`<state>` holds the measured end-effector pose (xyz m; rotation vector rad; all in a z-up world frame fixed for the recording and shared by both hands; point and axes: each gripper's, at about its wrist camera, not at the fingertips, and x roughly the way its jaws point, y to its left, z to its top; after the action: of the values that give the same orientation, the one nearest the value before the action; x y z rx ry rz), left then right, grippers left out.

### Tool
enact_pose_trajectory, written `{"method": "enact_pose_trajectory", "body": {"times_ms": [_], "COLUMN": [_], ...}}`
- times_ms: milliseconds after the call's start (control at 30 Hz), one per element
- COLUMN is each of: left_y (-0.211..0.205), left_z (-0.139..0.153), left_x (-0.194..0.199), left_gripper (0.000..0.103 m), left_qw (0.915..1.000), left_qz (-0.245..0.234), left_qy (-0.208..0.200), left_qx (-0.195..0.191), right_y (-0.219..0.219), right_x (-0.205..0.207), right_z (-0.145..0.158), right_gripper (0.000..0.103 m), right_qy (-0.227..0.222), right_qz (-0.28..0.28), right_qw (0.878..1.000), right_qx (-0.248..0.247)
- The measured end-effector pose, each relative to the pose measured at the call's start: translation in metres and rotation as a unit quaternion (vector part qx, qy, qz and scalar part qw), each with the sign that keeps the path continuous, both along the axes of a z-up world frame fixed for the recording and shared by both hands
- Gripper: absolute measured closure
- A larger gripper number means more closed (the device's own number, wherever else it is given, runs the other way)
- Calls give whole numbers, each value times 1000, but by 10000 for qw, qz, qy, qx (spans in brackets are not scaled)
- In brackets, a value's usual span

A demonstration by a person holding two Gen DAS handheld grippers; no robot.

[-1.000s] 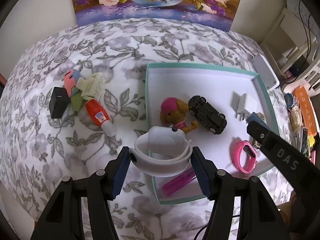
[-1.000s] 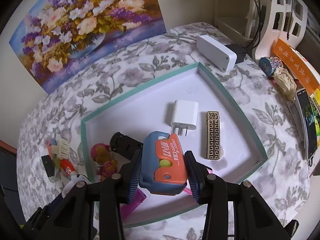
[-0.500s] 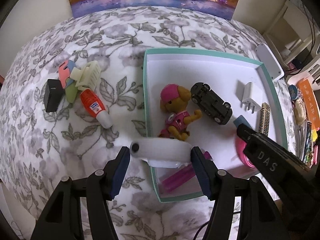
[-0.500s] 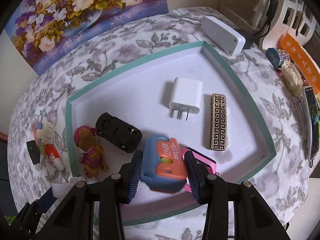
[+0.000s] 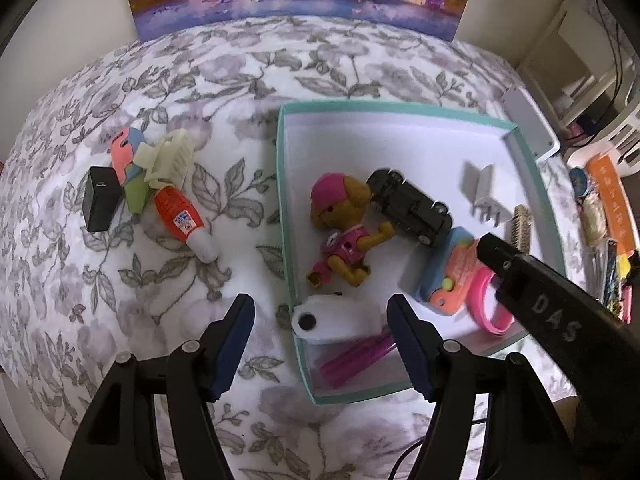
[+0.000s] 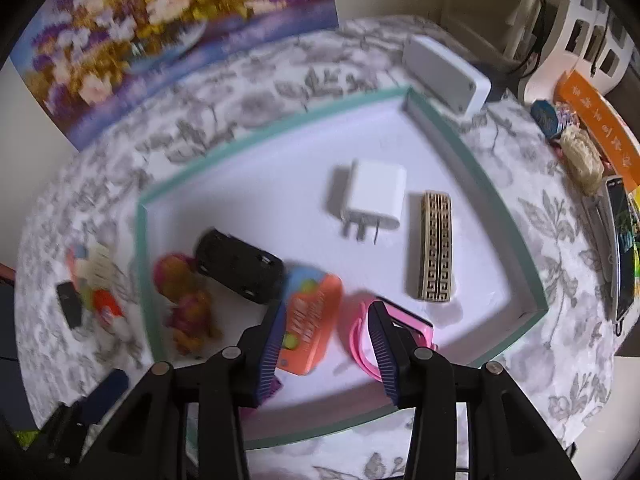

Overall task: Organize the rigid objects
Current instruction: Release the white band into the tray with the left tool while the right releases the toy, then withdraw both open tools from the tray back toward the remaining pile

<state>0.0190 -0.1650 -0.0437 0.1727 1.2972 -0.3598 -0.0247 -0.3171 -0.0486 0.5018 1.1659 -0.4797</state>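
A teal-rimmed white tray holds a toy dog, a black toy car, a white charger and a patterned bar. A white wristband lies in the tray's near-left corner on a magenta item. My left gripper is opening around the wristband, and its pads are clear of it. A blue-and-orange cutter rests on the tray floor beside a pink band. My right gripper is opening over the cutter, with a gap at its right pad.
On the flowered cloth left of the tray lie a glue bottle, a black charger, a cream hair clip and a coloured piece. A white power bank, a phone and an orange box sit right of the tray.
The white wristband went from the left gripper's grip down into the tray corner and lies free. The cutter left the right gripper's grip and lies by the car. Both sets of jaws widened.
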Motion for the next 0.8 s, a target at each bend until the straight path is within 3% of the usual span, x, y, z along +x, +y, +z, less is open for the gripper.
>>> {"method": "enact_pose_trajectory", "body": {"times_ms": [200, 333, 600, 800], "left_y": [17, 46, 114, 149], "left_z": [16, 23, 22, 18], "left_x": [8, 24, 54, 66], "left_gripper": [31, 31, 30, 30], "left_qw": [9993, 9959, 9802, 9701], "left_qz": [261, 815, 1955, 2412], "left_qy": [-99, -129, -201, -234], "left_qx": [-251, -378, -250, -161], "right_y": [3, 4, 5, 15], "right_x": [-2, 0, 0, 7], "right_z": [26, 27, 15, 11], "right_gripper": [50, 50, 44, 41], "right_qy": [-294, -296, -69, -22], "right_qz": [-8, -10, -71, 110], "right_qw": [9992, 9991, 9996, 9996], "right_qx": [-262, -310, -273, -252]}}
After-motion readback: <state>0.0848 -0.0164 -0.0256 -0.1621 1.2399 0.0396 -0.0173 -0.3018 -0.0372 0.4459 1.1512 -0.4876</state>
